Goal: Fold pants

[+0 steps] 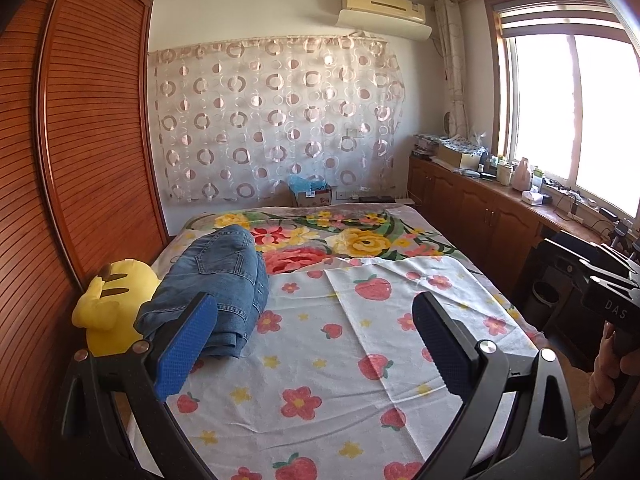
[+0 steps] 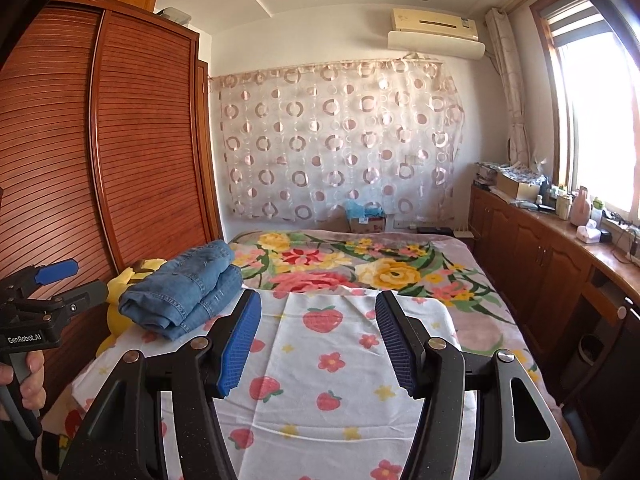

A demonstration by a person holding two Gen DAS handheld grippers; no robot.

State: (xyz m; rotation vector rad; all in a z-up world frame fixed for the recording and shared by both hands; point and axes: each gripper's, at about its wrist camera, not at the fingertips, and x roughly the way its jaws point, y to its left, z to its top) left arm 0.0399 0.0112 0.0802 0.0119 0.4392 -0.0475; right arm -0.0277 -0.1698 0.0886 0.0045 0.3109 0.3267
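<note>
Blue denim pants [image 1: 216, 284] lie folded in a thick bundle on the left side of the bed, also in the right wrist view [image 2: 188, 284]. My left gripper [image 1: 316, 312] is open and empty, held above the strawberry-print sheet [image 1: 320, 360]; its left blue pad [image 1: 188, 344] overlaps the near edge of the pants in the picture. My right gripper [image 2: 318, 320] is open and empty, above the same sheet [image 2: 332, 380], to the right of the pants. The left gripper's body [image 2: 40, 300] shows at the left edge of the right wrist view.
A yellow plush toy [image 1: 112, 308] lies against the pants on their left, by the wooden wardrobe [image 1: 80, 140]. A floral blanket [image 1: 360, 240] covers the far half of the bed. A wooden cabinet [image 1: 480, 208] with clutter runs under the window on the right.
</note>
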